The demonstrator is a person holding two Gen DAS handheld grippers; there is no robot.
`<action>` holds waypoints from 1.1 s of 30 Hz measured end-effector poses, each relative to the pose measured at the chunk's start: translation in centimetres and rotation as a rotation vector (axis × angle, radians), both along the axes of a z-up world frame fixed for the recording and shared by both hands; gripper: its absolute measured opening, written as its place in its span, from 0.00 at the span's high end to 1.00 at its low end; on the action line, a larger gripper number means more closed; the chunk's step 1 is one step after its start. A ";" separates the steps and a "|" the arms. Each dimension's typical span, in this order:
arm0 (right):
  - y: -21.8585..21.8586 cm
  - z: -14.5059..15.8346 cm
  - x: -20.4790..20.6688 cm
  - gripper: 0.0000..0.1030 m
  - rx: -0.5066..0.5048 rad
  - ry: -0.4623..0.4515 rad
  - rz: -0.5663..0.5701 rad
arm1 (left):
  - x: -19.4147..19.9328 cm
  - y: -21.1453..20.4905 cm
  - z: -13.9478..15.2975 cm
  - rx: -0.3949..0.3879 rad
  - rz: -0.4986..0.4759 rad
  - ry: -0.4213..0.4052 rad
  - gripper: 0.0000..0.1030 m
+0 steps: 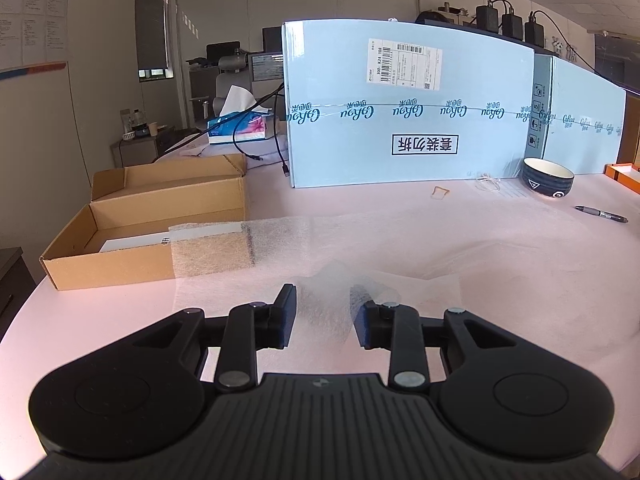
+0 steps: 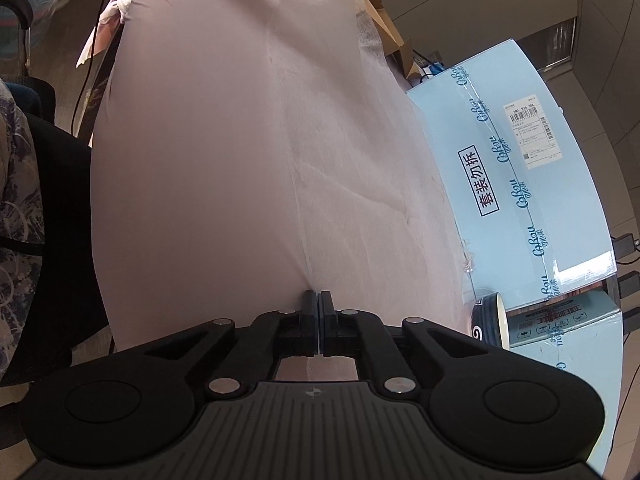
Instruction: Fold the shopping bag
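A thin, translucent white shopping bag (image 1: 280, 240) lies spread on the pink table (image 1: 100, 312), and its far left part rests over the cardboard box. My left gripper (image 1: 324, 304) is open. A raised fold of the bag stands between its two fingers, and the right finger (image 1: 368, 320) shows through the fabric. In the right wrist view the bag (image 2: 340, 160) stretches away along the table (image 2: 180, 160). My right gripper (image 2: 319, 308) is shut on the bag's near edge, with a thin white line of fabric between the pads.
An open cardboard box (image 1: 132, 216) sits at the left. A large light-blue carton (image 1: 408, 120) walls off the back. In front of it are a dark bowl (image 1: 547, 178), a pen (image 1: 600, 214) and a rubber band (image 1: 440, 192). A tissue box (image 1: 238, 128) and cables (image 1: 276, 148) lie behind.
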State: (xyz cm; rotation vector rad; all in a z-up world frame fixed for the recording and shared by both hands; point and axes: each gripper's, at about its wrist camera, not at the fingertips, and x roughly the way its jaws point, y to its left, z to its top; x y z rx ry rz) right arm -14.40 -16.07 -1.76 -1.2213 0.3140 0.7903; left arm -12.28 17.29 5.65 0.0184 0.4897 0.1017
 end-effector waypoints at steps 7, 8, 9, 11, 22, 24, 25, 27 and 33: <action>-2.9 2.3 0.7 0.99 0.070 -0.158 -0.105 | -0.7 -0.8 1.1 0.019 -0.004 -0.015 0.73; -3.4 2.7 0.6 0.99 0.081 -0.177 -0.120 | -0.8 -0.9 1.2 0.024 -0.006 -0.019 0.72; -4.0 3.2 0.5 0.99 0.095 -0.198 -0.136 | -0.9 -1.1 1.4 0.028 -0.008 -0.023 0.68; -5.0 4.4 0.2 0.99 0.147 -0.235 -0.181 | -1.0 -1.4 1.6 0.037 -0.014 -0.031 0.62; -7.9 4.1 -3.6 0.99 0.248 -0.207 -0.338 | -4.4 -3.3 0.7 0.007 -0.075 -0.017 0.61; -7.9 4.1 -4.3 0.99 0.277 -0.211 -0.359 | -5.5 -3.3 0.0 -0.030 -0.083 0.003 0.61; -8.0 4.1 -4.7 0.99 0.294 -0.214 -0.372 | -5.9 -3.3 -0.2 -0.040 -0.083 0.010 0.61; -8.1 4.3 -5.4 0.99 0.319 -0.227 -0.386 | -6.4 -3.3 -0.6 -0.036 -0.074 0.014 0.61; -8.5 4.0 -6.1 0.99 0.362 -0.223 -0.403 | -7.8 -3.3 -1.6 -0.024 -0.046 0.026 0.61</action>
